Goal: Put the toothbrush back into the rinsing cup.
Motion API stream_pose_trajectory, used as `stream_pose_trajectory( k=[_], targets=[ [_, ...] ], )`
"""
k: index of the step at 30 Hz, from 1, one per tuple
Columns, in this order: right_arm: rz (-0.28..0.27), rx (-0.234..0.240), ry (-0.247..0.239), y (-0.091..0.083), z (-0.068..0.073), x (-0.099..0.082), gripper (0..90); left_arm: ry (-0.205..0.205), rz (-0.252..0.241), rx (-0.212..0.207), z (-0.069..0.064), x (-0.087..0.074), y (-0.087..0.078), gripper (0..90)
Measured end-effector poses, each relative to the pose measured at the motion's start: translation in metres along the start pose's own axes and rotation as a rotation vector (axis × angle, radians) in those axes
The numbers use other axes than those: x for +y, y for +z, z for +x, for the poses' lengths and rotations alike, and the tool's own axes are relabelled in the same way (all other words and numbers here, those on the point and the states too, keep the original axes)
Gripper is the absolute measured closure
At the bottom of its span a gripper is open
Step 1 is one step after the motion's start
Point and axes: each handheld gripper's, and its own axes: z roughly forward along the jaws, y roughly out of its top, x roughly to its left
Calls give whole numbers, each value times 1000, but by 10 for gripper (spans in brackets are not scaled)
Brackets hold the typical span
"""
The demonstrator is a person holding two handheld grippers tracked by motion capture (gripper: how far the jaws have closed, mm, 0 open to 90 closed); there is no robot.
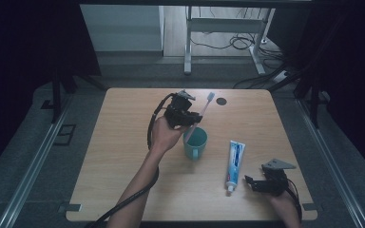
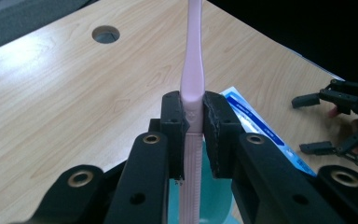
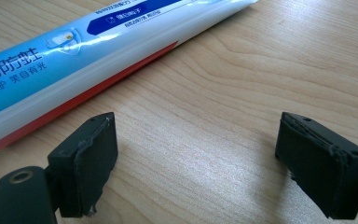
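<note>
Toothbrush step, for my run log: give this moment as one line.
left claw: shut on toothbrush, over cup | right claw: open, beside toothpaste | table

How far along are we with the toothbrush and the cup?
Done: the left claw is shut on the pink toothbrush, handle end at the green cup, seemingly inside it. In hand: standing the brush in the cup. Left: letting go of it, and probably the toothpaste, lying flat on the table beside the right claw, which is open and empty.
</note>
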Motion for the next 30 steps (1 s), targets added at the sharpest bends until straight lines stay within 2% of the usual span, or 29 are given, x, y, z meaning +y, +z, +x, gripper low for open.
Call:
stream_pose_trajectory(
  k=[8,15,30],
  targets=[
    [0,-1,-1,0,0,0,129,8,-14,9,-2,-4,13,791],
    [0,-2,-1,0,0,0,129,-3,-31,8,-2,-11,23,790],
    [0,1,-4,0,0,0,129,-10,-36,20,0,-34,40,790]
  ],
)
